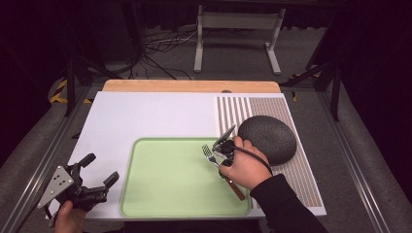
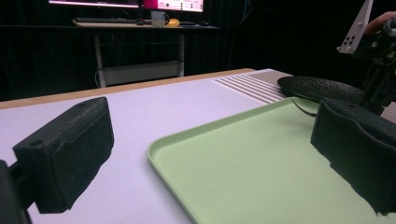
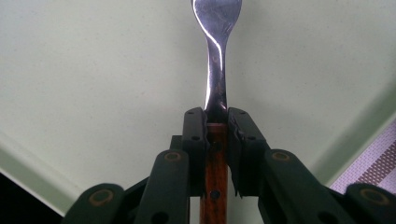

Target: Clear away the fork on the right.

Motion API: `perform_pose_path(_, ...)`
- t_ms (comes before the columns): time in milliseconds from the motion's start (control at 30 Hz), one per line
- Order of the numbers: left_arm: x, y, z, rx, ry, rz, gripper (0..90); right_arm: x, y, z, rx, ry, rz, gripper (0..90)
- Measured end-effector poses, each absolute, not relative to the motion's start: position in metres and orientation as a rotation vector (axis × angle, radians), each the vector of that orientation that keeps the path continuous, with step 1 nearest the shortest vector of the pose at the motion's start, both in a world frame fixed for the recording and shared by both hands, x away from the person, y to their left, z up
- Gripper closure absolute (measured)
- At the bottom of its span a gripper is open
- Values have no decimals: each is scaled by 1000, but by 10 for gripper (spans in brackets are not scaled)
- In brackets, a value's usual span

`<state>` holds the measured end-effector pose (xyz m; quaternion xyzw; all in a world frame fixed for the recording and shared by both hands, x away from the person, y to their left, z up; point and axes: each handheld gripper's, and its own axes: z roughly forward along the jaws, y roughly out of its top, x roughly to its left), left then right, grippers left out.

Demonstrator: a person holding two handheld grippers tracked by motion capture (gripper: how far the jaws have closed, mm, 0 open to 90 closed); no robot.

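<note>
A fork (image 1: 210, 153) with a wooden handle is held over the right part of the light green tray (image 1: 165, 184). My right gripper (image 1: 224, 151) is shut on the fork, its jaws clamped on the top of the brown handle (image 3: 215, 163) with the metal neck (image 3: 216, 70) reaching out over the tray (image 3: 93, 70). My left gripper (image 1: 99, 170) is open at the table's front left corner, with nothing between its fingers (image 2: 70, 149), and looks across the tray (image 2: 261, 172).
A dark round plate (image 1: 267, 138) lies on a striped placemat (image 1: 291, 160) right of the tray. White sheet (image 1: 145, 116) covers the table behind and left of the tray. The plate (image 2: 322, 88) and right gripper (image 2: 373, 46) appear far off in the left gripper view.
</note>
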<state>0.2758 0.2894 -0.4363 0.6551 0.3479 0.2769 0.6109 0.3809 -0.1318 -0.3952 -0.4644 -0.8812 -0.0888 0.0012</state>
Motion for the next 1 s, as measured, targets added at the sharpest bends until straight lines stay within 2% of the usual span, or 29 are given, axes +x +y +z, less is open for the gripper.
perform_pose_path(1000, 275, 291, -435, 1509, 800, 642, 0, 386, -127, -411, -1484, -2727, -188, 774)
